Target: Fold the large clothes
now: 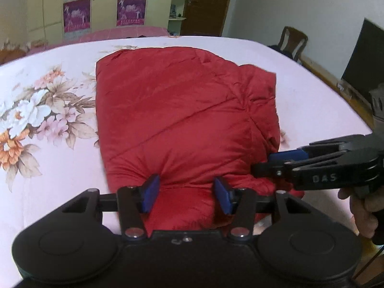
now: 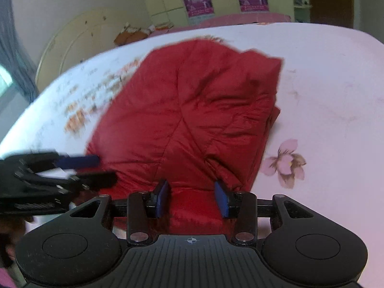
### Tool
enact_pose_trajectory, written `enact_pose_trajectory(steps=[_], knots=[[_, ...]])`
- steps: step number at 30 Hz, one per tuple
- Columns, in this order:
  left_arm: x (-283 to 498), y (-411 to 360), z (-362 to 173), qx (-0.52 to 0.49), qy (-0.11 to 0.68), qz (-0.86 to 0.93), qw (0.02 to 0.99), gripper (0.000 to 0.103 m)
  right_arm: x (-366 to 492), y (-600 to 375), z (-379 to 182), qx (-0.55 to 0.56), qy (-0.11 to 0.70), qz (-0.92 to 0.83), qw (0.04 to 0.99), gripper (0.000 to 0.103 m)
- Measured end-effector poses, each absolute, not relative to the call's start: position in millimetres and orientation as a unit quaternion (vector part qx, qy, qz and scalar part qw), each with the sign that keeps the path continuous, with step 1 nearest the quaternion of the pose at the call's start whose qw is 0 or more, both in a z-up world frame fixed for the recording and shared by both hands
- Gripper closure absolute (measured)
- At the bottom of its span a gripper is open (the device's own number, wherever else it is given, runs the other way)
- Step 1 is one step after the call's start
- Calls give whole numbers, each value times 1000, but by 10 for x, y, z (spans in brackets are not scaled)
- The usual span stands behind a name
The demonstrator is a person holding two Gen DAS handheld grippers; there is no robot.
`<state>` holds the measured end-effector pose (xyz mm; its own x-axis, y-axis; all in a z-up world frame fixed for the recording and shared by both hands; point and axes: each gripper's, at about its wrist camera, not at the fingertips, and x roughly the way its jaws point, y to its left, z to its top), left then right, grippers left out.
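A padded red jacket [image 1: 182, 110] lies folded into a thick block on the pink floral bed sheet [image 1: 48, 168]. My left gripper [image 1: 187, 198] is at the jacket's near edge, its blue pads pressing a puffy fold that fills the gap between them. My right gripper [image 1: 266, 163] comes in from the right at the near right corner, held by a hand [image 1: 360, 211]. In the right wrist view, the right gripper [image 2: 193, 199] is shut on the near edge of the jacket [image 2: 192, 110]. The left gripper [image 2: 103, 169] shows blurred at the jacket's left corner.
The sheet [image 2: 324, 96] reaches well beyond the jacket on both sides. Behind the bed stand a wardrobe [image 1: 96, 7], a brown door [image 1: 208, 2] and a curved headboard [image 2: 79, 40]. A wooden chair [image 1: 292, 40] and a dark screen [image 1: 362, 55] are at the right.
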<state>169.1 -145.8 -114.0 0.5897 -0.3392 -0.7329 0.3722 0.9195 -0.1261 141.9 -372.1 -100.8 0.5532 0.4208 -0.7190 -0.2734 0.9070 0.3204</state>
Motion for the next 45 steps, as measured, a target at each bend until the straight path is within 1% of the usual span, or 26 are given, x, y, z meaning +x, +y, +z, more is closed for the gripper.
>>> enact_pose_trajectory(steps=[4, 7, 8, 9, 10, 11, 13, 14, 15, 16, 18, 20, 21, 22, 24, 27, 28, 29, 30, 32, 34, 38, 40, 45], knots=[[1775, -1416, -1210, 18, 411, -207, 888, 53, 1435, -3699, -1013, 78, 427, 199, 879, 61], [1810, -1390, -1078, 21, 420, -221, 880, 53, 1478, -3702, -893, 82, 441, 194, 873, 60], [1806, -1368, -1010, 16, 416, -223, 882, 48, 1489, -3757, -813, 98, 435, 190, 875, 52], [1801, -1330, -931, 13, 401, -219, 889, 30, 1476, -3848, -725, 122, 414, 190, 882, 43], [1797, -1291, -863, 13, 381, -210, 900, 19, 1453, -3932, -639, 142, 386, 187, 892, 21], [1820, -1246, -799, 12, 360, -199, 911, 8, 1457, -3993, -574, 149, 366, 180, 901, 18], [1955, -1181, -761, 4, 354, -193, 915, 11, 1606, -4098, -523, 160, 358, 159, 906, 19], [2049, -1153, -772, -4, 360, -190, 913, 16, 1697, -4152, -518, 173, 358, 151, 905, 32], [2148, -1123, -797, -12, 364, -186, 913, 22, 1806, -4216, -527, 191, 359, 145, 902, 39], [2235, -1101, -828, -18, 369, -184, 911, 24, 1924, -4276, -547, 208, 362, 138, 898, 43], [2410, -1048, -913, -35, 385, -176, 905, 25, 2088, -4381, -598, 226, 363, 122, 896, 43], [2541, -987, -992, -58, 400, -172, 899, 22, 2269, -4477, -696, 253, 375, 119, 884, 45], [2585, -962, -1027, -65, 406, -168, 896, 21, 2338, -4514, -784, 263, 382, 119, 878, 51], [2593, -955, -1054, -70, 409, -166, 895, 21, 2430, -4534, -888, 263, 396, 114, 872, 64], [2617, -940, -1116, -78, 414, -165, 892, 21, 2561, -4595, -1137, 280, 431, 107, 851, 64], [2623, -937, -1073, -81, 418, -168, 889, 24, 2518, -4671, -1148, 308, 428, 105, 843, 64], [2610, -928, -1048, -82, 417, -173, 888, 23, 2480, -4688, -1116, 309, 426, 104, 844, 58], [2610, -922, -1041, -83, 418, -176, 887, 22, 2451, -4702, -1107, 306, 428, 98, 845, 33], [2614, -908, -1043, -86, 419, -179, 886, 19, 2421, -4710, -1103, 305, 427, 97, 846, 25], [2651, -879, -1072, -98, 424, -178, 883, 16, 2458, -4745, -1210, 323, 440, 111, 830, 24], [2697, -846, -1108, -120, 432, -182, 875, 17, 2503, -4777, -1277, 344, 438, 122, 822, 24], [2774, -826, -1163, -154, 441, -182, 865, 18, 2570, -4701, -1284, 345, 433, 152, 819, 24], [2799, -834, -1180, -160, 444, -178, 864, 16, 2576, -4681, -1320, 346, 426, 167, 819, 25], [2803, -849, -1204, -165, 442, -172, 865, 17, 2643, -4650, -1333, 351, 429, 182, 812, 25]])
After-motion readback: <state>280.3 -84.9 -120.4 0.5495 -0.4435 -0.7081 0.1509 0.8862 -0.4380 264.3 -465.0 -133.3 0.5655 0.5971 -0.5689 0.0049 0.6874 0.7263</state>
